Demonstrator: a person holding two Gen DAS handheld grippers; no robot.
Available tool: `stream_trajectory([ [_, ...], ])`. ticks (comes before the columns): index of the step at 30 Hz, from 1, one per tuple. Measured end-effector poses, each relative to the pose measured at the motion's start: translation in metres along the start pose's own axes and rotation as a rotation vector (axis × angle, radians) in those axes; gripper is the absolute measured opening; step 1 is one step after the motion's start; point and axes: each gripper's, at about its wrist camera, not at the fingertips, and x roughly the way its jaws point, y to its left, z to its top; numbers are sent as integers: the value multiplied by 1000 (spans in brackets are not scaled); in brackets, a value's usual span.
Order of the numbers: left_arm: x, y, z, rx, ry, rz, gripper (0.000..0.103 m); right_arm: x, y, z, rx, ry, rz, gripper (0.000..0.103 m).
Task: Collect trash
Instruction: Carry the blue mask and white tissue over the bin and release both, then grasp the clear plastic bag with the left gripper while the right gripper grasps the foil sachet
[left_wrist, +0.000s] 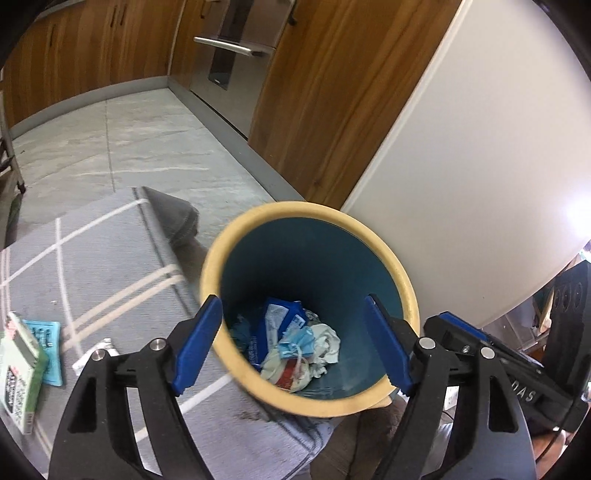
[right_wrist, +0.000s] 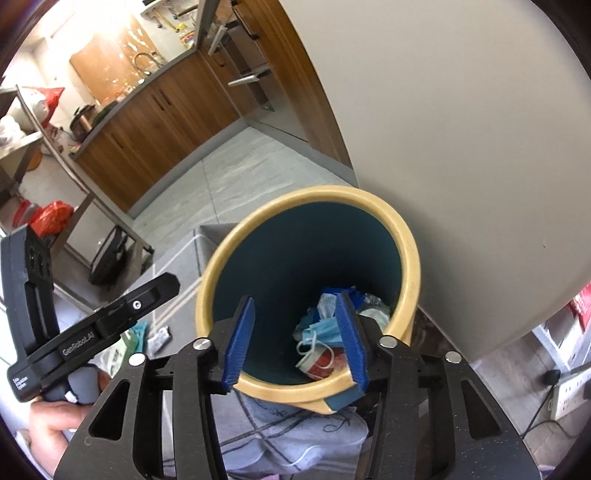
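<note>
Two grippers, left (left_wrist: 293, 343) wide and right (right_wrist: 295, 341) half-spread, both empty, above the bin (left_wrist: 221, 258); trash (left_wrist: 295, 343) lies inside, below the fingers.

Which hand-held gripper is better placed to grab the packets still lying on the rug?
Probably the left hand-held gripper. Its jaws are open and empty, and the green packet and blue packet lie on the rug on its side of the bin.

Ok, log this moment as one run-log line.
left gripper: open | right gripper: open | both above yellow-rimmed teal bin | blue face mask inside
</note>
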Motion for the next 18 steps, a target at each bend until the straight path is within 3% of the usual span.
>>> stream_trajectory([
  [11, -58, 47, -8, 12, -61, 96, 84, -11, 47, 3, -78, -30, 56, 59],
  [18, -103, 102, -25, -25, -80, 184, 85, -8, 81, 0, -130, -24, 89, 61],
])
